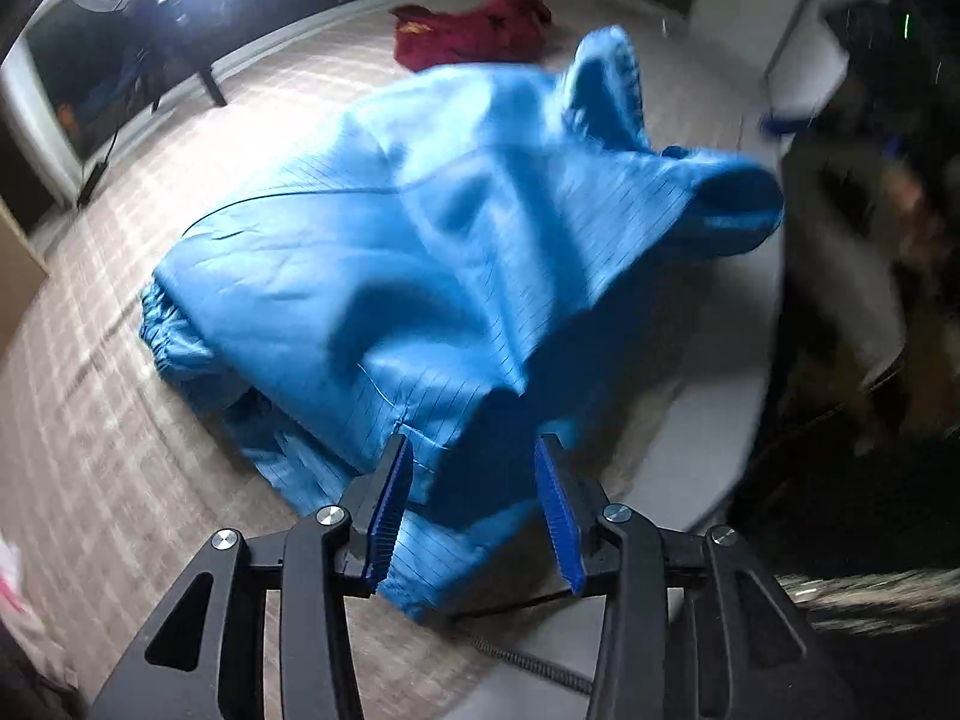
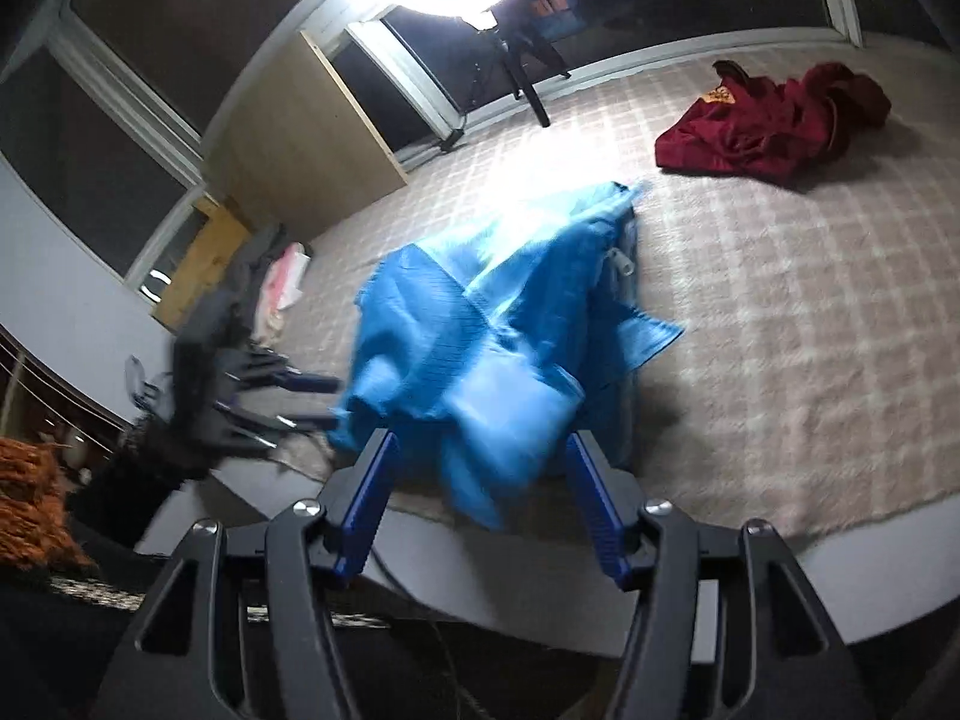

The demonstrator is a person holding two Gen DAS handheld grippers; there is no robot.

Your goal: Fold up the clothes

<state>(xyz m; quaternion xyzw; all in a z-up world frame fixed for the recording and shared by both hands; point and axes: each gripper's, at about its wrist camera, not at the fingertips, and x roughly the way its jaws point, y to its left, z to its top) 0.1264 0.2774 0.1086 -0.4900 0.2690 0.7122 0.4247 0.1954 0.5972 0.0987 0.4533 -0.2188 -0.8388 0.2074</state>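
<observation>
The blue garment [image 1: 420,276] lies bunched on the checked carpet [image 1: 120,420], just beyond both my tools. Its loose near edge sits crooked, so it could settle creased or a sleeve slide out and spoil the fold. My left tool [image 1: 474,510] tilts steeply down, fingers apart, gripping nothing. My right tool [image 2: 480,504] slants down more gently, also spread and empty.
</observation>
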